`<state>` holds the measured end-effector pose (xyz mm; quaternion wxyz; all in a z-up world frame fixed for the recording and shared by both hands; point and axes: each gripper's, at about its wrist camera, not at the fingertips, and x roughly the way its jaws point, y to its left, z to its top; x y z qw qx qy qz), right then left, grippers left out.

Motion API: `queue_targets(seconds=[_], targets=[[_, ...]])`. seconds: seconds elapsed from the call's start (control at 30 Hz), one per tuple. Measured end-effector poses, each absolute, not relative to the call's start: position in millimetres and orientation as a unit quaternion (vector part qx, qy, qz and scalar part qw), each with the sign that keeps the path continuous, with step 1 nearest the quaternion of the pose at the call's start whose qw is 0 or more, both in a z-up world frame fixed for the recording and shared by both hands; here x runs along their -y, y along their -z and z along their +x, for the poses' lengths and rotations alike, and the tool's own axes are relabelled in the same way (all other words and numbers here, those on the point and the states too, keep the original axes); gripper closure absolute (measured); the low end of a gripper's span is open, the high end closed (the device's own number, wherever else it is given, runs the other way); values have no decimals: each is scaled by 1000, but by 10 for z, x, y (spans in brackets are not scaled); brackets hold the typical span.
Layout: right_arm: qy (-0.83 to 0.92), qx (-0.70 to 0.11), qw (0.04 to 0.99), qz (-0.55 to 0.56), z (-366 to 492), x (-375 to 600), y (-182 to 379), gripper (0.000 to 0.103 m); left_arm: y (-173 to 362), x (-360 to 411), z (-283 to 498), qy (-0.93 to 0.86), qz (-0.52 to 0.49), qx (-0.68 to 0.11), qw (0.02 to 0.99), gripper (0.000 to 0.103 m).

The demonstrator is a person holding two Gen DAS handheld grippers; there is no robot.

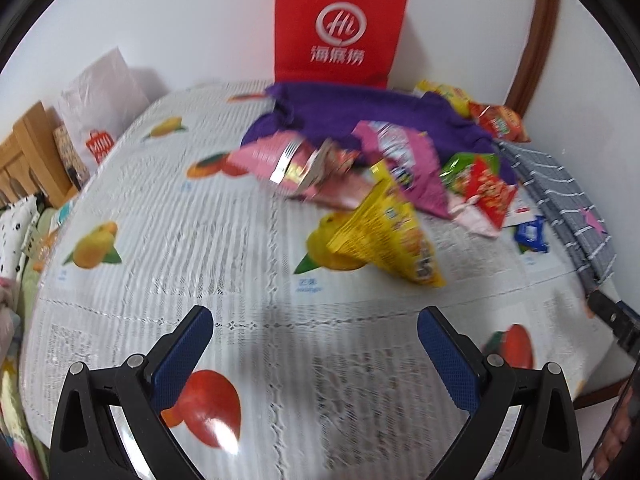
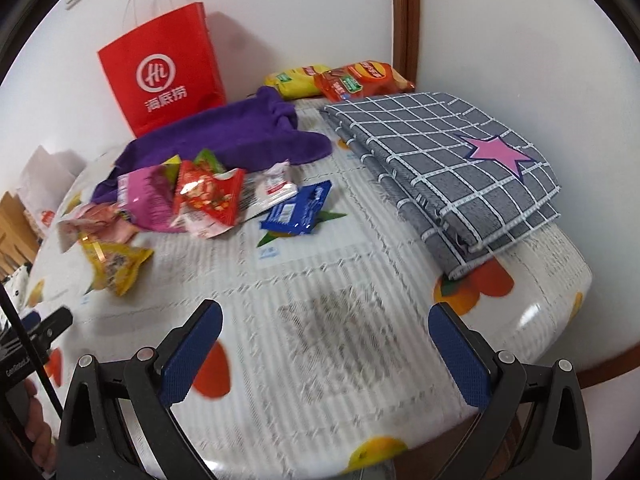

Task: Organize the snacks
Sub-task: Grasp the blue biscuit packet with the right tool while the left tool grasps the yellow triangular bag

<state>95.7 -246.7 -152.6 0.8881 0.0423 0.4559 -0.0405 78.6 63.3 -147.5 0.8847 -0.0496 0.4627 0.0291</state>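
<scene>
A heap of snack packets lies mid-table: a yellow packet (image 1: 384,232) (image 2: 116,258), pink packets (image 1: 404,164) (image 2: 146,196), a red packet (image 1: 490,192) (image 2: 210,196), a white packet (image 2: 272,190) and a blue packet (image 1: 530,234) (image 2: 298,210). Two chip bags, yellow (image 2: 294,80) and orange (image 2: 368,78), rest by the far wall. My left gripper (image 1: 316,332) hovers open over bare tablecloth, short of the yellow packet. My right gripper (image 2: 326,328) is open too, with nothing between its fingers, well short of the blue packet.
A red paper bag (image 1: 340,28) (image 2: 164,76) stands against the wall behind a purple cloth (image 1: 360,116) (image 2: 236,136). A folded grey checked cloth (image 2: 452,168) covers the table's right side. The fruit-print tablecloth (image 1: 180,264) (image 2: 328,264) drops off at the near edge. A white bag (image 1: 100,108) stands left.
</scene>
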Motion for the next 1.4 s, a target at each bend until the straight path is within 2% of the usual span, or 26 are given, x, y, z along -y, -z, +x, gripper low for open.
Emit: queue_targets(seconds=[0.37,0.53,0.8,0.9,0.93,0.97,1.0,1.03,1.1,1.4], targets=[[31,-451,890,56,1554,2434,1720,4,1835,-910,951,-41,-64,-482,873,3],[38,-449,891,51,1748,2407,1778,4,1877,-814,960,-53,-26,-477,877,1],[45,-462,885,37,2043,2341,1933,6,1886,-828,1008,-49,-31,-479,876,0],[65,-485,872,-7,2097,2281,2120,15,1885,-826,1014,-49,-30,-479,876,0],[64,-481,875,-5,2082,2290,2144,14,1886,-828,1014,-49,-30,-479,876,0],[62,-478,876,5,2076,2321,2136,19,1884,-829,1010,-49,-30,-477,877,0],[67,-477,877,12,2072,2351,2135,27,1886,-827,1013,-50,-31,-477,877,0],[72,-473,878,20,2064,2394,2132,31,1887,-822,1010,-51,-30,-477,877,0],[73,-470,880,13,2047,2435,2113,50,1887,-823,1010,-50,-31,-477,877,0],[11,-481,877,-18,1687,2497,2015,50,1886,-817,1007,-51,-31,-477,877,0]])
